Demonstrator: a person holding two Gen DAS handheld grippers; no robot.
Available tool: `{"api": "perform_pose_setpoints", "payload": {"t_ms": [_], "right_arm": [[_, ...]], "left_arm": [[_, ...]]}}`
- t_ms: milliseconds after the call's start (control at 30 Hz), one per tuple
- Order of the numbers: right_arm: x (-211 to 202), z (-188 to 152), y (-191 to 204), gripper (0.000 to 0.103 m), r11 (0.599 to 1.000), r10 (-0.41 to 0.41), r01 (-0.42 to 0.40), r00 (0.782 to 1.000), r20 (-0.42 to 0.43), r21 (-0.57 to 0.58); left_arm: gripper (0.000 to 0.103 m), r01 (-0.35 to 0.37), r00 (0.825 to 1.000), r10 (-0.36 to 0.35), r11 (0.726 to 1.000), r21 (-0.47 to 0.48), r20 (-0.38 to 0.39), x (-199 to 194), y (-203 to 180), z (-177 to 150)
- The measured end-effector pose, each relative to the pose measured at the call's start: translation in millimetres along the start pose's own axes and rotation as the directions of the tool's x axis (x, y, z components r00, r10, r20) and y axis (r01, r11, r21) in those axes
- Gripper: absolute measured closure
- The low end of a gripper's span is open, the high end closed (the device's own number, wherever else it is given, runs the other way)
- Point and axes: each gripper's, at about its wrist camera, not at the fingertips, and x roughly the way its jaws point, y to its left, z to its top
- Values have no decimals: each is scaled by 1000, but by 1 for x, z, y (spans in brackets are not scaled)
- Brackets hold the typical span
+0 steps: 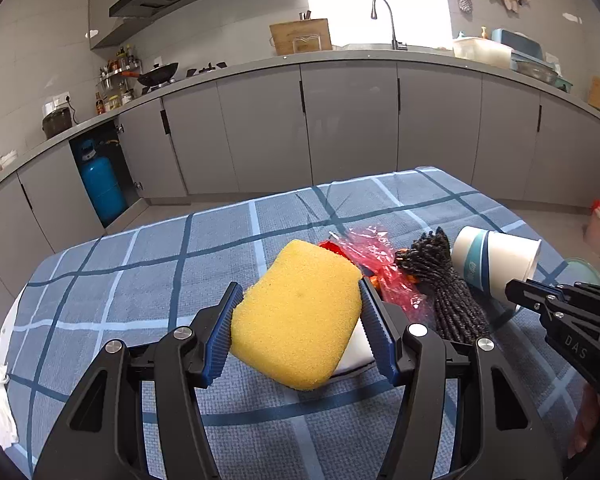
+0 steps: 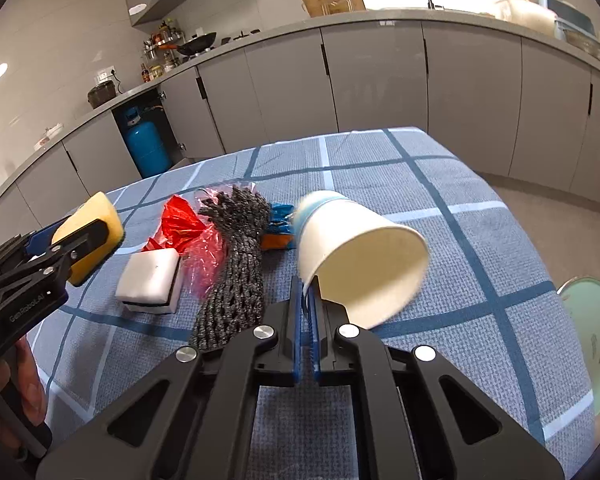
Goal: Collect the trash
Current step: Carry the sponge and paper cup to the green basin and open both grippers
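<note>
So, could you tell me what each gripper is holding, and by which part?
Left gripper: yellow sponge, by its two sides. Right gripper: paper cup, by its rim.

Two sponges (image 2: pixel 150 280), one cup (image 2: pixel 360 256)

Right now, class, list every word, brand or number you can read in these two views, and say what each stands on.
"DAS": on the black body of the right gripper, seen from the left wrist.
"GenRobot.AI": on the side of the left gripper, seen from the right wrist.
Pale mark on the teal band of the paper cup: too blurred to read.
Jars beside the stove: too small to read.
</note>
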Motion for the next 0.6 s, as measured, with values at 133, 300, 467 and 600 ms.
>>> {"api": "perform_pose_setpoints", "payload": {"t_ms": [133, 300, 467, 600], "right_arm": [[-11, 1, -3, 98, 1000, -10, 10, 1000, 30, -7], [-30, 1, -8, 98, 1000, -32, 31, 996, 77, 3], [-46, 2, -22, 98, 998, -61, 59, 992, 109, 23], [-58, 0, -34, 98, 996, -81, 76, 989, 126, 44]], "left_arm": [[44, 13, 1000, -13, 1000, 9, 4, -3, -7, 4], [44, 36, 999, -36, 999, 19, 12, -8, -19, 13], [44, 49, 998, -51, 998, 48, 30, -14, -36, 19], [44, 65, 997, -67, 996, 68, 38, -16, -50, 24]]}}
